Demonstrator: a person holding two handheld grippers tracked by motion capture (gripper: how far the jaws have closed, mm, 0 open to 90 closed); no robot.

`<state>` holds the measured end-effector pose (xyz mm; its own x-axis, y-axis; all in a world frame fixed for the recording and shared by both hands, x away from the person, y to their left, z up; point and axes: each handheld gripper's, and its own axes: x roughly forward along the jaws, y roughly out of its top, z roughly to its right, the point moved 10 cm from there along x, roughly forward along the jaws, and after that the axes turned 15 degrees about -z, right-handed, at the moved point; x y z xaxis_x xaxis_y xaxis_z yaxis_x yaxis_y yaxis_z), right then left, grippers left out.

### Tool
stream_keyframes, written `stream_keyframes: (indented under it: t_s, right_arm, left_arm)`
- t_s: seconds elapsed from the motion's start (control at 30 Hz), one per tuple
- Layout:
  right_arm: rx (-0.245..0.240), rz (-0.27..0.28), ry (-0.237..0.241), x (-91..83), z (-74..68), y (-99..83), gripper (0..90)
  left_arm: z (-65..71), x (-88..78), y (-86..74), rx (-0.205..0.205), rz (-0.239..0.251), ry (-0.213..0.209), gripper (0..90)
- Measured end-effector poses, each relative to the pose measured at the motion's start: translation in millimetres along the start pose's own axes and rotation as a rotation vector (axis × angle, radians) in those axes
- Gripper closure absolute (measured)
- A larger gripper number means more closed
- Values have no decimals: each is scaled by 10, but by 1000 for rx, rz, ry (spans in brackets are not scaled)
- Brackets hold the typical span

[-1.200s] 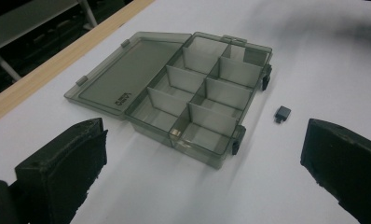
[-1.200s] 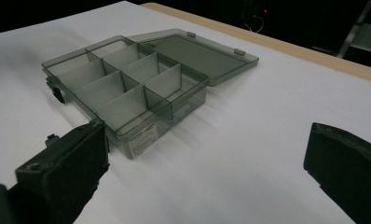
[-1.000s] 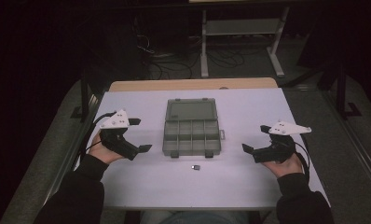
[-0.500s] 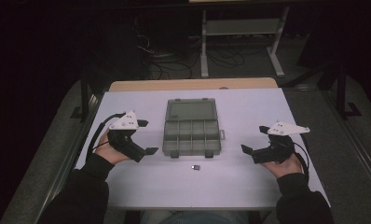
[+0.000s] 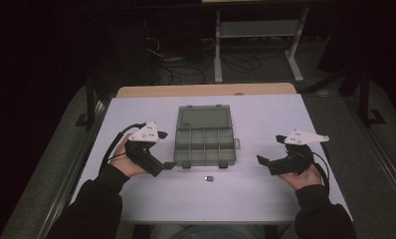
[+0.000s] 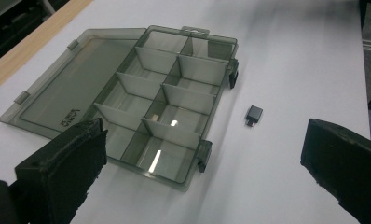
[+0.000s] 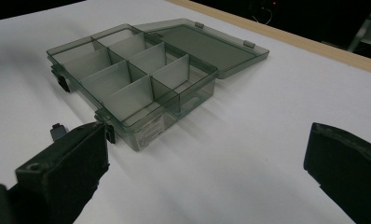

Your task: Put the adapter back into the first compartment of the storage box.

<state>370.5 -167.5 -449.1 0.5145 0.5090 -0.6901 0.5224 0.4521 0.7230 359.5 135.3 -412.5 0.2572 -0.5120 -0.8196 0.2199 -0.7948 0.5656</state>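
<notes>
A grey see-through compartment box (image 5: 204,145) lies mid-table, its lid (image 5: 203,118) folded flat on the far side and its compartments looking bare. A small dark plug-like part (image 5: 209,178) rests on the table just in front of the box. My left gripper (image 5: 163,166) is open at the box's front left corner, nothing between its jaws. In the left gripper view the box (image 6: 165,116) and the part (image 6: 254,114) lie ahead of the left gripper (image 6: 204,156). My right gripper (image 5: 265,163) is open to the right of the box, apart from it. The right gripper view shows the right gripper (image 7: 207,154), the box (image 7: 132,70) and the part (image 7: 58,132).
The white table (image 5: 265,119) has a wooden strip (image 5: 206,90) along its far edge. Behind it, on a dark floor, stand a metal frame (image 5: 258,35) and loose cables (image 5: 186,69). Bare tabletop lies left, right and in front of the box.
My left gripper has moved right, closer to the box's front left corner. The right gripper has hardly moved.
</notes>
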Motion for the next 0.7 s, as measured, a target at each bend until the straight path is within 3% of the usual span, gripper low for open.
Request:
stream_keyframes:
  t_s: [0.7]
  right_arm:
    - [-11, -15, 9, 21, -29, -9, 0]
  left_arm:
    - [197, 167, 133, 66, -30, -42, 0]
